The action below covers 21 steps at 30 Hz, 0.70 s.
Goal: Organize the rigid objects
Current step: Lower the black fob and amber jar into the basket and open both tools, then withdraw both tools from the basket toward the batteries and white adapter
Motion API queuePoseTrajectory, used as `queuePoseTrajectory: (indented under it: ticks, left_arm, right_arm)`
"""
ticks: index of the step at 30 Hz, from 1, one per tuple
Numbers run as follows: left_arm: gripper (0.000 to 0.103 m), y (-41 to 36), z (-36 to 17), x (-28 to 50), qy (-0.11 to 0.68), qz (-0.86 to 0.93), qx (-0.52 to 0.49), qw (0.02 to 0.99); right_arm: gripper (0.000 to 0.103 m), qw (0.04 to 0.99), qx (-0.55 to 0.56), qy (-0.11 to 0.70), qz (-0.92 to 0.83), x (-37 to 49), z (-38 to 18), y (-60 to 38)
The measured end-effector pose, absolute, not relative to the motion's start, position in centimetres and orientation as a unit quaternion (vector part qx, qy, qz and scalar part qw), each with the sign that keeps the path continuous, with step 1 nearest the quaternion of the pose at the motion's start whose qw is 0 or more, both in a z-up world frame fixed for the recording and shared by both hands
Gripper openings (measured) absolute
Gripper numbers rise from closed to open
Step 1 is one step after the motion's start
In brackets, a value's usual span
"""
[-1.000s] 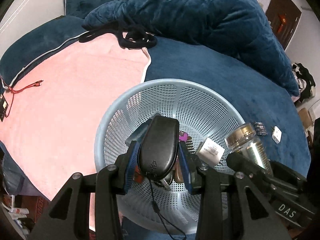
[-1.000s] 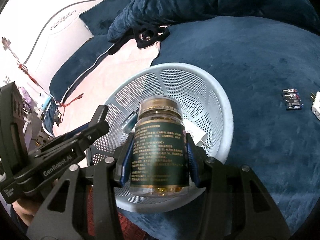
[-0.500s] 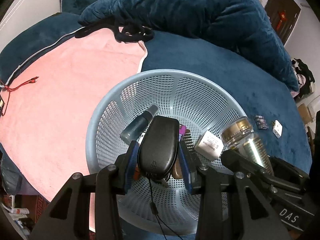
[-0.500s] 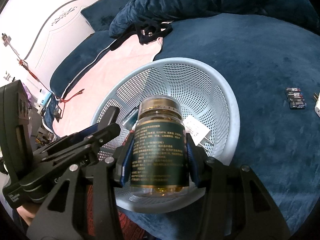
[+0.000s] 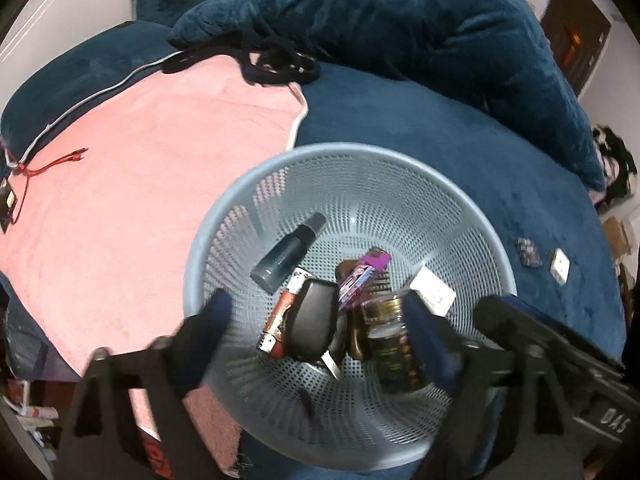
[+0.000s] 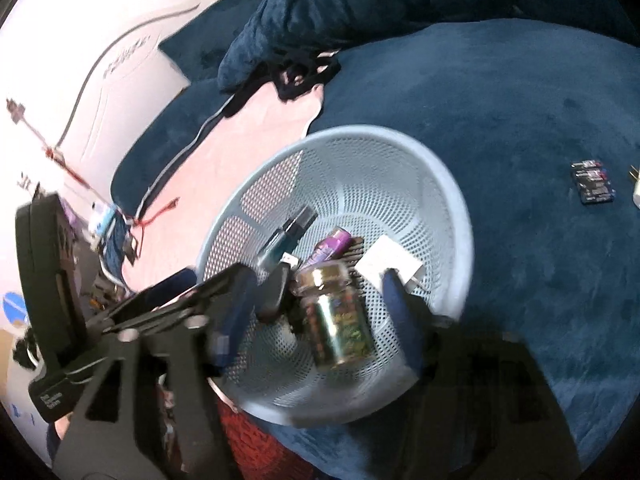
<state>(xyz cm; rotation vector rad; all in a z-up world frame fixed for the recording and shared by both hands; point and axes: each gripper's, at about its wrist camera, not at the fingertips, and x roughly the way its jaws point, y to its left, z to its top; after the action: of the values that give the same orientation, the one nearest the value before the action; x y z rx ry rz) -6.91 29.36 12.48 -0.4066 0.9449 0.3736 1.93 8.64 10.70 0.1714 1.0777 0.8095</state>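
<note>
The pale blue mesh basket (image 5: 344, 152) stands on the bed. My left gripper (image 5: 316, 304) hovers over it with its jaws opening wide. The black oval case (image 5: 312, 326) with a cord lies loose below them among the basket's contents. My right gripper (image 6: 316, 280) is opening too. The gold-lidded jar (image 6: 340, 320) lies tilted in the basket (image 6: 452, 208) between its fingers (image 6: 400, 312), and neither pad touches it. In the left wrist view the jar (image 5: 392, 348) rests beside the case.
Also in the basket are a teal spray bottle (image 5: 288, 254), a purple tube (image 5: 362, 274), a white charger (image 5: 434, 292) and a red tube (image 5: 280, 320). Small dark cards (image 6: 594, 186) and a white plug (image 5: 560, 266) lie on the blue cover. A pink towel (image 5: 140, 168) spreads left.
Both grippers opened. The black case dropped out of the left one and the jar out of the right one, and both now lie in the basket.
</note>
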Motion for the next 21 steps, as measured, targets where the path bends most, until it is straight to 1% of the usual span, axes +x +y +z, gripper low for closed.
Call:
queuePoseTrajectory:
  ticks: [2,4,9,14,21]
  left_arm:
    - [0.102,29.7,12.7,-7.1,0.448,0.187,-0.194,0.853]
    - [0.102,29.7,13.0,-7.0,0.449,0.2,-0.18,0.852]
    - [0.103,29.7,13.2,-7.0,0.455,0.211,-0.165,0.849]
    - [0.103,29.7,13.1,-7.1,0.466,0.222,-0.152,0.843]
    - [0.103,30.0,13.0,-7.6,0.47,0.23,-0.152,0.838]
  right_arm:
    - [0.088,0.783,0.092,0.492,0.37,2.1,11.0,8.2]
    - [0.093,0.786,0.1,0.488,0.366,2.1,11.2,7.9]
    - [0.095,0.793,0.079,0.487,0.358,1.9,11.3,8.1]
    - [0.103,0.806,0.036,0.477,0.348,1.3,11.5,8.4]
    - [0.103,0.806,0.01,0.479,0.347,0.8,11.4,8.5]
